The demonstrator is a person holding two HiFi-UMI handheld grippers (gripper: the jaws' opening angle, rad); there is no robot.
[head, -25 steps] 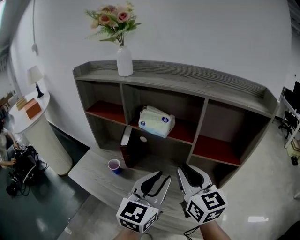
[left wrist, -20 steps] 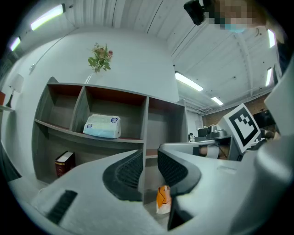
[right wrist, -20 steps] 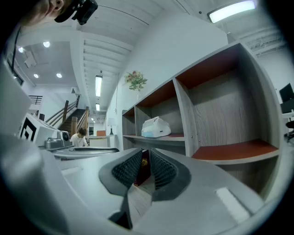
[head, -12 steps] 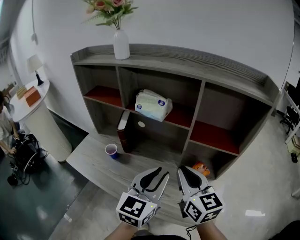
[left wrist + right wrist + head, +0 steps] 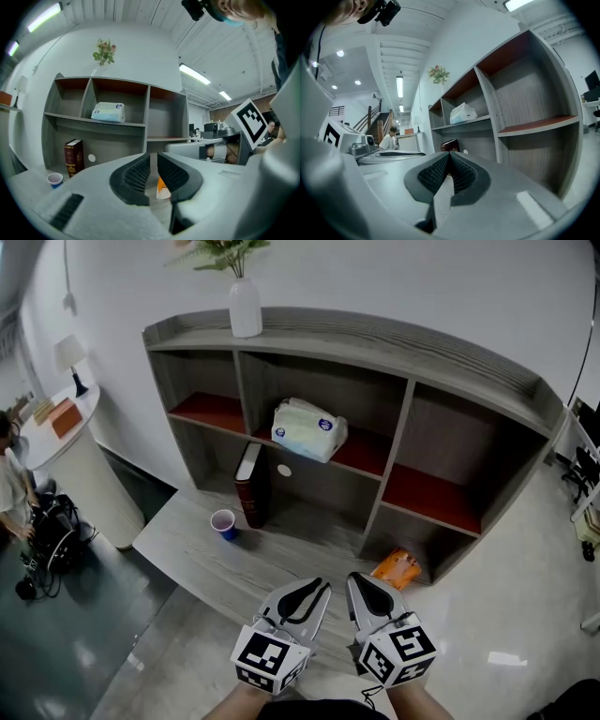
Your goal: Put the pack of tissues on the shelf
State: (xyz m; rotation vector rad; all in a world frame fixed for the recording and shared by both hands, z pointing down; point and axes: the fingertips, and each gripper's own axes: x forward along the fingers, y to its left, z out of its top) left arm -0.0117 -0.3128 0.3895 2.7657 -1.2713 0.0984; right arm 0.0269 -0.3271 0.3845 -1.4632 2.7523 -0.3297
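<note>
The pack of tissues [image 5: 307, 429], white with a blue label, lies in the middle upper compartment of the grey shelf unit [image 5: 403, 442]. It also shows in the left gripper view [image 5: 108, 112] and the right gripper view [image 5: 463, 113]. Both grippers hang side by side over the table's near edge, far from the pack. My left gripper [image 5: 322, 585] has its jaws a narrow gap apart [image 5: 153, 157] with nothing held. The pads of my right gripper [image 5: 354, 579] meet on nothing [image 5: 449, 154].
A white vase [image 5: 245, 307] with flowers stands on the shelf top. A dark book [image 5: 249, 486], a small blue cup [image 5: 223, 523] and an orange snack bag [image 5: 397, 568] sit on the grey table [image 5: 187, 559]. A round white side table [image 5: 66, 442] and a seated person [image 5: 14, 493] are at the left.
The right gripper's jaws have closed. The head view has drawn back, bringing the orange bag into sight. The tissue pack has stayed on its shelf.
</note>
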